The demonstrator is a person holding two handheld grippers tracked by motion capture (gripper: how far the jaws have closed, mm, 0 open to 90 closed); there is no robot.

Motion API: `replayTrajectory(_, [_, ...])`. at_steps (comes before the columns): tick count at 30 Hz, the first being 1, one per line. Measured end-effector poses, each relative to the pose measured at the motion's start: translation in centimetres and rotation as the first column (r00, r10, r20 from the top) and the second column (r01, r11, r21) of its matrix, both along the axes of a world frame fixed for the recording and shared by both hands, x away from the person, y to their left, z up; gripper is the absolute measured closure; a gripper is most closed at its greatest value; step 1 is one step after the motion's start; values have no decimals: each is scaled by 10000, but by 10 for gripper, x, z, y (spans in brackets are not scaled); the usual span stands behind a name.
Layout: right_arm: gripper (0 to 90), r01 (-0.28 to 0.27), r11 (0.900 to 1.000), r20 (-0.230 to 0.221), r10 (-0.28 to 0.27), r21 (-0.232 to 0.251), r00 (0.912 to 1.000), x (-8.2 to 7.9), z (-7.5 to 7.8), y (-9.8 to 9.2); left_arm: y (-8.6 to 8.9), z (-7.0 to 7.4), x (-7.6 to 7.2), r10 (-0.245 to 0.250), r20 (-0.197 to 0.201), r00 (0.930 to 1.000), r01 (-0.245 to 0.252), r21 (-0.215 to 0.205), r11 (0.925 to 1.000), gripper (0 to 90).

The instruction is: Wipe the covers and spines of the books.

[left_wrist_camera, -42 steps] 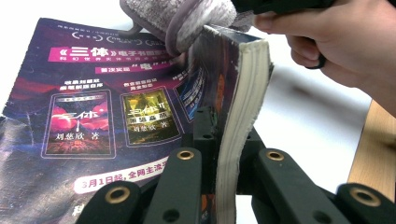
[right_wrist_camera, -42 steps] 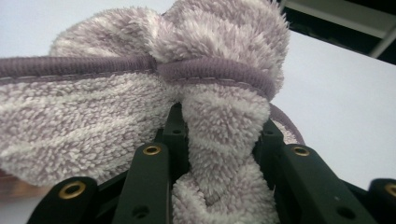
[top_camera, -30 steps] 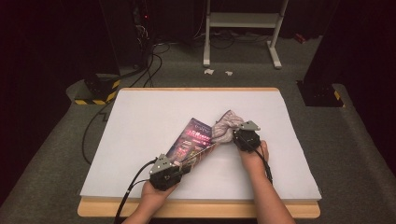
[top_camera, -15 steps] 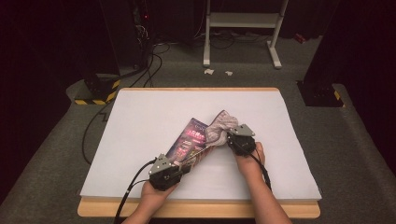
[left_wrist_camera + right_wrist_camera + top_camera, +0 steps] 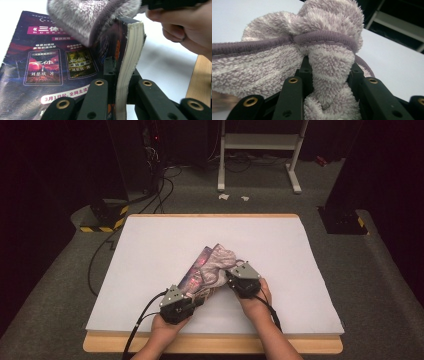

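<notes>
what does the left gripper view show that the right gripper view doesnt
Left gripper view alone: a paperback book with printed cover art, its page edge pinched in the left claw, the other hand, and the table's wooden edge.
Right gripper view alone: the right claw clamped on a bunched fold of cloth.
Both: the fluffy lilac towel and the white tabletop.

table (image 5: 150, 240): white top, wooden edge | on it: book (image 5: 197, 270), near front edge, towel (image 5: 222, 260) over it
</notes>
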State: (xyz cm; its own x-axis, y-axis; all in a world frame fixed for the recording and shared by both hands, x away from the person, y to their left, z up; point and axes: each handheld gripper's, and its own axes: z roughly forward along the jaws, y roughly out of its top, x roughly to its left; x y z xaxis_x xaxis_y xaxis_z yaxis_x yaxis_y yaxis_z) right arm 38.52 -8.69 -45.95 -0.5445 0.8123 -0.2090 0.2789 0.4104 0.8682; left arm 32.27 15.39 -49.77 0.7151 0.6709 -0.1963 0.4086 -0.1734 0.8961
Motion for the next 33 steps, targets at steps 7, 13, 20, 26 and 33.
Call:
replayTrajectory(7, [661, -868, 9961, 352, 861, 178, 9957, -27, 9, 22, 0, 0, 0, 20, 20, 10000, -20, -12, 10000, 836])
replayTrajectory(13, [660, -1113, 9937, 581, 1103, 158, 9922, -38, 13, 32, 0, 0, 0, 35, 9, 10000, -35, -43, 10000, 836])
replayTrajectory(20, [660, -687, 9974, 327, 680, 203, 9971, -25, 6, 23, 0, 0, 0, 23, -22, 10000, -23, -9, 10000, 836])
replayTrajectory(26, [660, 291, 9996, 44, -291, -7, 9996, -1, -3, 3, -1, 0, 0, 8, -44, 10000, -8, 15, 10000, 835])
replayTrajectory(33, [661, 1255, 9918, -348, -1263, -237, 9914, 28, -14, -22, -1, 0, 0, -19, -62, 10000, 19, 54, 10000, 835])
